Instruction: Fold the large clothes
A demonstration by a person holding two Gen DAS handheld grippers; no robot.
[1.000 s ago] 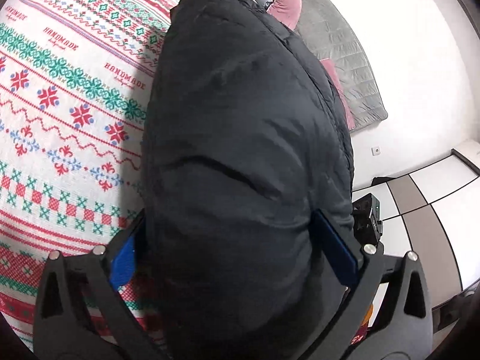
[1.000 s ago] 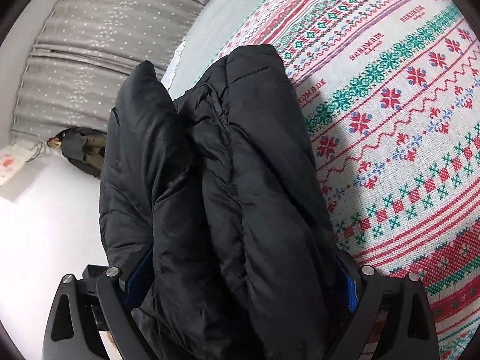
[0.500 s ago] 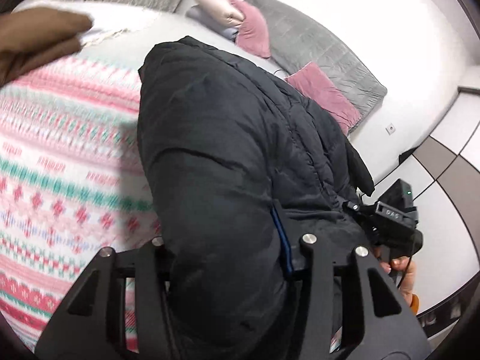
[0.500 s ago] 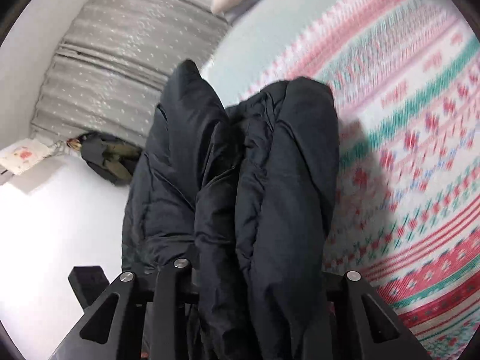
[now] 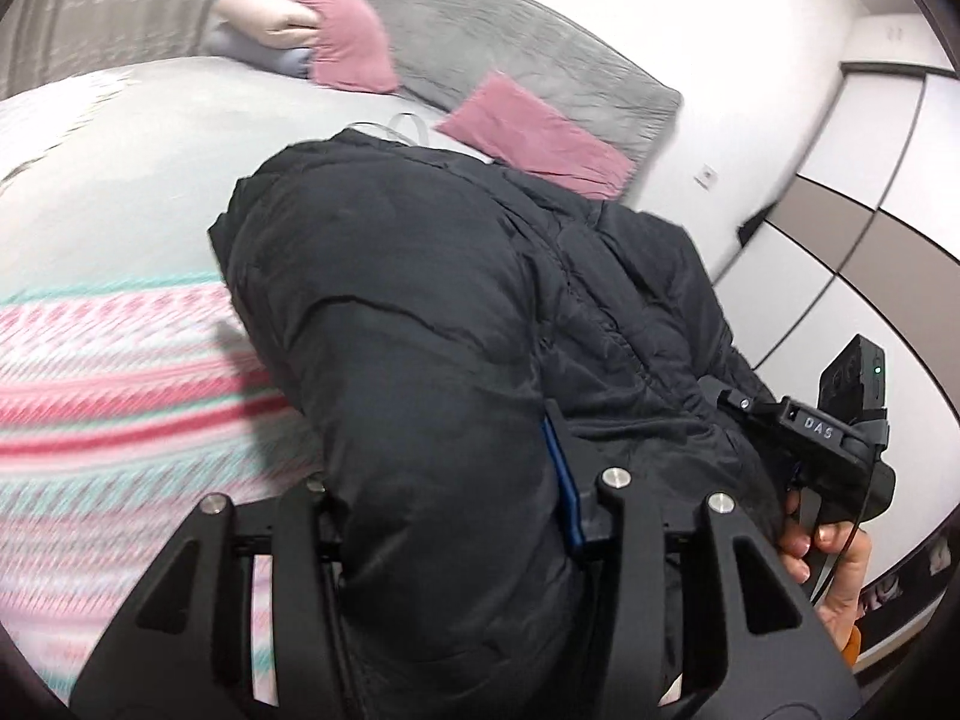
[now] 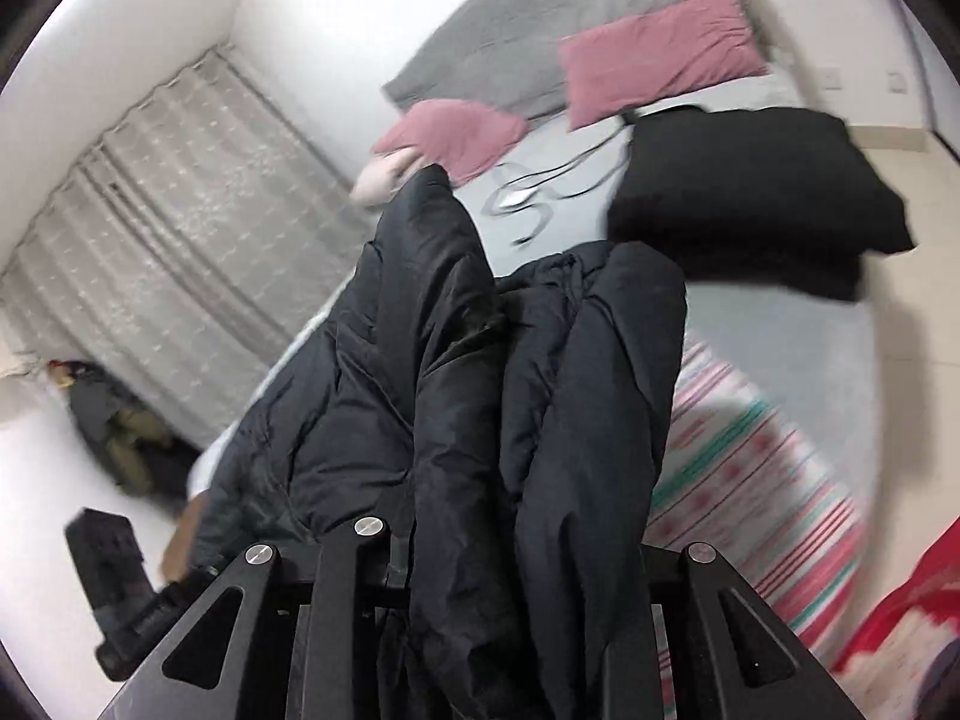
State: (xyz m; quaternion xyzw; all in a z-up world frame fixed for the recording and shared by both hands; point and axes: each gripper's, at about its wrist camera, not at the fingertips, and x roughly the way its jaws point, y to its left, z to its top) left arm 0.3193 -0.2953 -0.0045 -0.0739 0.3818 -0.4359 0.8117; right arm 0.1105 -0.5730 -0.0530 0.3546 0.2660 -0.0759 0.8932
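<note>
- The black puffer jacket point(image 5: 420, 324) is hanging forward and down from both grippers, its far end drooping over the bed point(image 5: 120, 180); the patterned blanket point(image 5: 108, 432) is lying under it.
- Left gripper point(image 5: 450, 504): jaws are clamping a thick fold of jacket; padding is bulging out between and over them.
- Right gripper point(image 6: 510, 546): jaws are pinching a narrower bunch of folds, drawn closer together than the left pair.
- Long axis of the jacket is running away from each camera, toward the pink pillows point(image 6: 654, 54) and grey headboard point(image 5: 540, 60).
- Right-hand gripper is showing at the jacket's right edge in the left view, a hand point(image 5: 834, 564) wrapped round its handle; both arms look about equally near, each gripping one end of the same edge.
- A folded black garment point(image 6: 756, 198) is already lying farther up the bed, well apart.
- Jacket: matte, quilted, bulky, creased in soft ridges; likely to spring back and slide when laid.
- Judgement: the next move is likely to carry the held edge along that axis.
</note>
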